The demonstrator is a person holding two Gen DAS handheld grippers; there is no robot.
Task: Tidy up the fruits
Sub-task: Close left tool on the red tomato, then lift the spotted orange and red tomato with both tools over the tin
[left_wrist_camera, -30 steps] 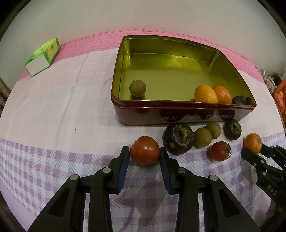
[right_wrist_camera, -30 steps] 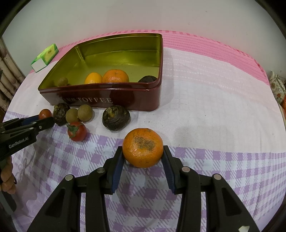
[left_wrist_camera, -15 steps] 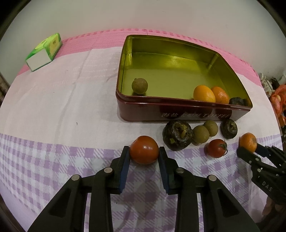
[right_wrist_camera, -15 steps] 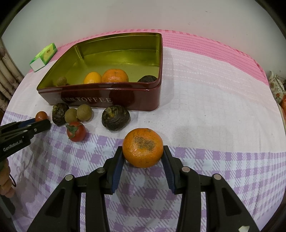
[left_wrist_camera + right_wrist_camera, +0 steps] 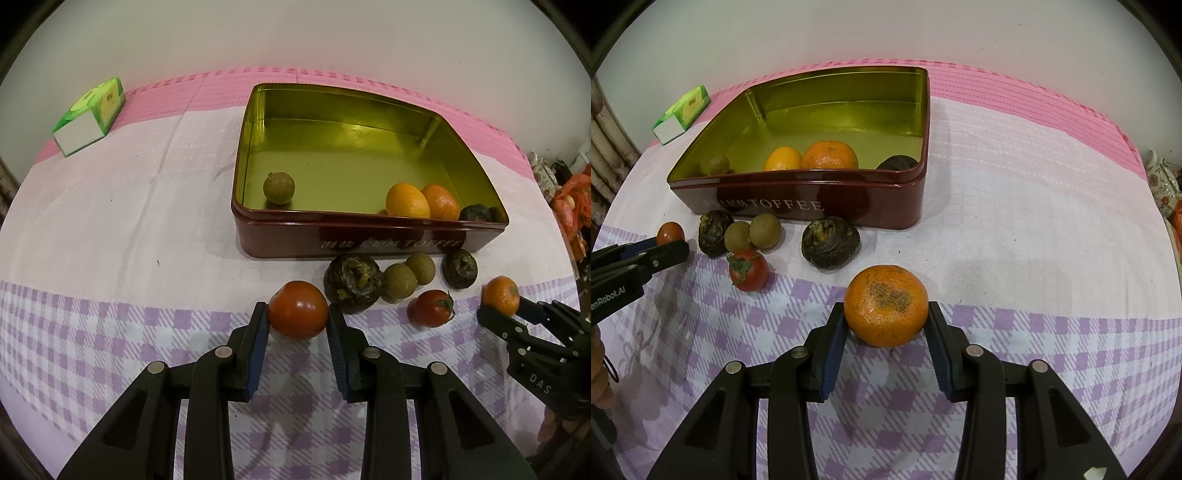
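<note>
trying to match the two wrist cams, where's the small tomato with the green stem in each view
Left wrist view: the stemmed tomato lies on the checked cloth, right of centre, between the left gripper and the right gripper's mandarin.
Right wrist view: the stemmed tomato lies left of centre, below the two brown round fruits.
Shared landmark: the toffee tin behind it.

Each camera sits on its own gripper, looking steeply down along the fingers at the cloth-covered table (image 5: 110, 229) toward its far edge and the wall. The left wrist view sits close over the near edge, left of the red tin (image 5: 280, 243); the right wrist view sits close over it further right. Both share the tin (image 5: 886, 206), the loose fruit before it and the green box (image 5: 90, 114) at the far left corner.
</note>
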